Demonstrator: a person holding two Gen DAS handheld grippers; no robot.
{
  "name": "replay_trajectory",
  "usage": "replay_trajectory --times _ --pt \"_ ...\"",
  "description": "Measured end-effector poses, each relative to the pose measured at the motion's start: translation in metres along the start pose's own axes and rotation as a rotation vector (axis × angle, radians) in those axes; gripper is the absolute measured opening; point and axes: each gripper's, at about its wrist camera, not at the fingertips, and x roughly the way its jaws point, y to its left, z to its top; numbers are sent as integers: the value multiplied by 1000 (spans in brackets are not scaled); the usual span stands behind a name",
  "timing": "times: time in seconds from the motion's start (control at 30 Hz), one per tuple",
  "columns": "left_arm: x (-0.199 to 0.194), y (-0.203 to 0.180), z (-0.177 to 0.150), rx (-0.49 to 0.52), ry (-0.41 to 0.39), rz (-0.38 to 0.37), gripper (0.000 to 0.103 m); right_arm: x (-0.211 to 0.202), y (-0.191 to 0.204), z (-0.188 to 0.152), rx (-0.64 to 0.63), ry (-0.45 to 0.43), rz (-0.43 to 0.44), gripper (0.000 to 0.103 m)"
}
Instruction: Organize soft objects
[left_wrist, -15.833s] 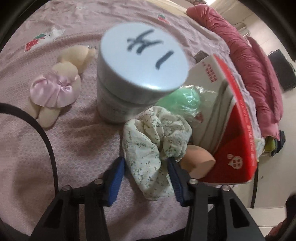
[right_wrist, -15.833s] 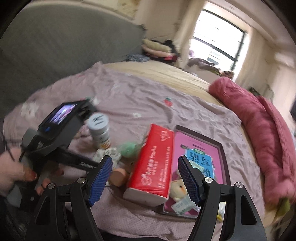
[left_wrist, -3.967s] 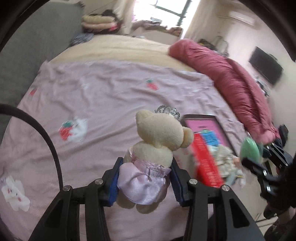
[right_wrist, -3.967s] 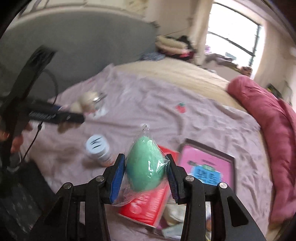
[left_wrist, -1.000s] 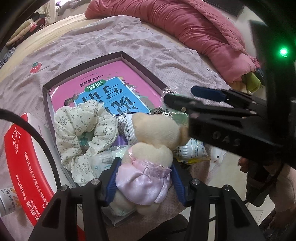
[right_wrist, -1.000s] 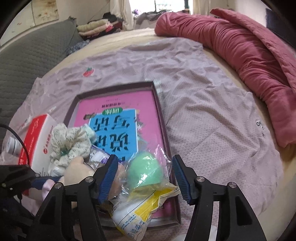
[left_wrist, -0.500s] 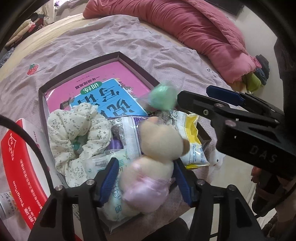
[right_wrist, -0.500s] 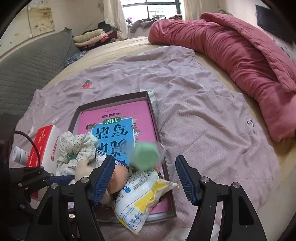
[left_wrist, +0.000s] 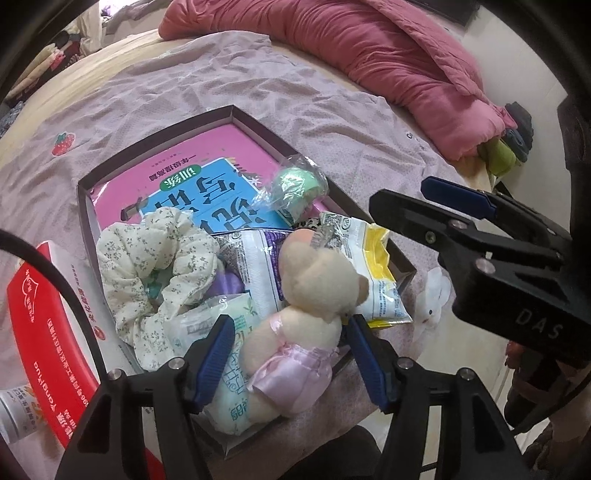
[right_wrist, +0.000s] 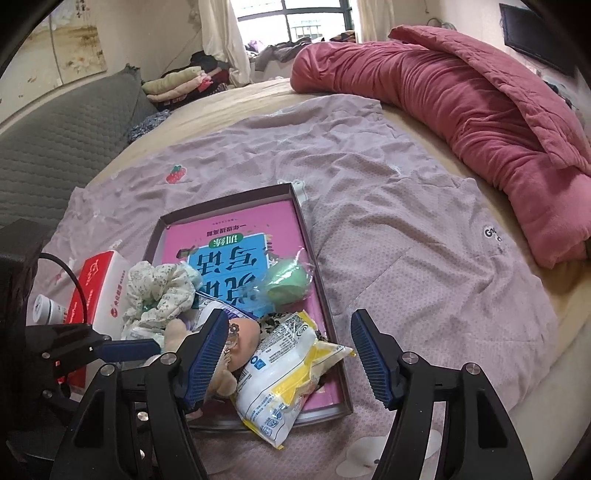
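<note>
Crowding the tray (left_wrist: 86, 206), scrunchie (left_wrist: 155, 254), packets and wrapped sponge (left_wrist: 297, 186) surround the bear (left_wrist: 295, 325) between wide jaws.

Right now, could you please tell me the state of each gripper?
Left gripper: open, around the cream plush bear in a pink satin dress, pads not pressing it.
Right gripper: open, holding nothing.
</note>
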Motion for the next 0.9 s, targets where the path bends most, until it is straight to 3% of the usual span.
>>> replay_trajectory --times 0.23,0.53,0.77,0.9 --pt "0 -4 2 44 -5 113 63 -10 4 4 -7 -20 1 70" --pt "-17 -1 3 31 -26 13 64 -27 5 8 6 -60 1 70" --pt "-34 0 -1 10 -58 34 67 -45 8 8 30 -112 3 74" --pt "-47 4 -4 -4 -77 49 77 -57 16 9 27 -142 -7 74"
